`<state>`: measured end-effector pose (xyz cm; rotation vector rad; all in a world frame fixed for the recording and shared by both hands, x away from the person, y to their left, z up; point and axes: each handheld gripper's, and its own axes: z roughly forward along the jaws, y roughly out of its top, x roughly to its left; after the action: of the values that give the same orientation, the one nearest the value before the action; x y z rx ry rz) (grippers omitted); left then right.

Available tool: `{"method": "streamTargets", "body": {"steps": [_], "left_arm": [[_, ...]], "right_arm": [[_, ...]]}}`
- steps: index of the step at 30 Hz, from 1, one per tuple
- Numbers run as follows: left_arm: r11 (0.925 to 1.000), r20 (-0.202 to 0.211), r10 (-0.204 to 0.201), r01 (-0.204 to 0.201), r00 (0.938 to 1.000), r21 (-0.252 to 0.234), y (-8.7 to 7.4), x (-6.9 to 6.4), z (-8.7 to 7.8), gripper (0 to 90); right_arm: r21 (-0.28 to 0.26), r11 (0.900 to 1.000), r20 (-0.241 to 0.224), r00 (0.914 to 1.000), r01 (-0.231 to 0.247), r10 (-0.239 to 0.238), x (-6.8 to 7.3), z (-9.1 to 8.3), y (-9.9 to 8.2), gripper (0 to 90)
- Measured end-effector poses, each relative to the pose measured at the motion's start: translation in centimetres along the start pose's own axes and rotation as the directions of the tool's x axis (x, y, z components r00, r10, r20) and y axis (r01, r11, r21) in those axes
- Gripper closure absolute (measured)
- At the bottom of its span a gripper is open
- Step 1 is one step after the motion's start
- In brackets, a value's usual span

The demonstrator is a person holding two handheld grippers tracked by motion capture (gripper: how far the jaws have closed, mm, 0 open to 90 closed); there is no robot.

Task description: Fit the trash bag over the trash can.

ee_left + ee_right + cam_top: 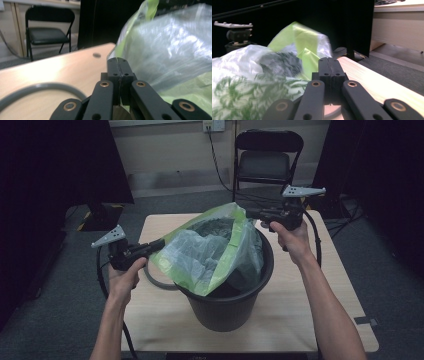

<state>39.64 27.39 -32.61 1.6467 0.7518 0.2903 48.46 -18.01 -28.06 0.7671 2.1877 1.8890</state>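
Between both grippers, green bag (220, 252), pinched

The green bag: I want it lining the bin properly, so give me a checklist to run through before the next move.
1. Left gripper shut on the bag edge: ok.
2. Right gripper shut on the far edge: ok.
3. Green bag mouth spread over the whole bin rim: not ok, it hangs bunched above.
4. Black bin upright on the table: ok.
5. Grey ring clear of the bin: ok, lying beside it.
6. Bag untorn: cannot tell.
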Motion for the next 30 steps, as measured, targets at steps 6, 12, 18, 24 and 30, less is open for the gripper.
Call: {"method": "streamTargets", "body": {"steps": [6,12,18,24,30], "left_arm": [[0.9979,-0.025,-0.002,0.004,0.9997,0.064,-1.9,-0.2,0.8,90.0],[0.9942,-0.021,0.005,-0.002,0.9998,0.108,-3.3,-0.3,2.6,89.5],[0.9997,-0.058,-0.016,0.015,0.9982,-0.02,-0.6,0.1,0.9,64.9],[0.9938,0.013,0.033,-0.031,0.9994,-0.107,2.1,-1.3,1.6,59.9],[0.9903,0.067,0.02,-0.01,0.9976,-0.138,1.6,-2.1,1.3,51.7]], "right_arm": [[0.002,0.9988,0.027,0.9984,-0.049,0.049,-1.2,-0.5,-2.4,90.0],[0.067,0.9953,0.05,0.9966,-0.07,0.066,-1.9,0.9,-4.9,90.0],[0.035,0.998,0.086,0.9951,-0.053,0.049,-1.9,0.3,-3.6,77.3],[-0.011,0.9991,0.131,0.9905,-0.041,0.042,-1.8,0.0,-1.4,67.9],[-0.037,0.9992,0.083,0.9964,-0.011,0.014,-0.2,0.4,0.7,60.8]]}}
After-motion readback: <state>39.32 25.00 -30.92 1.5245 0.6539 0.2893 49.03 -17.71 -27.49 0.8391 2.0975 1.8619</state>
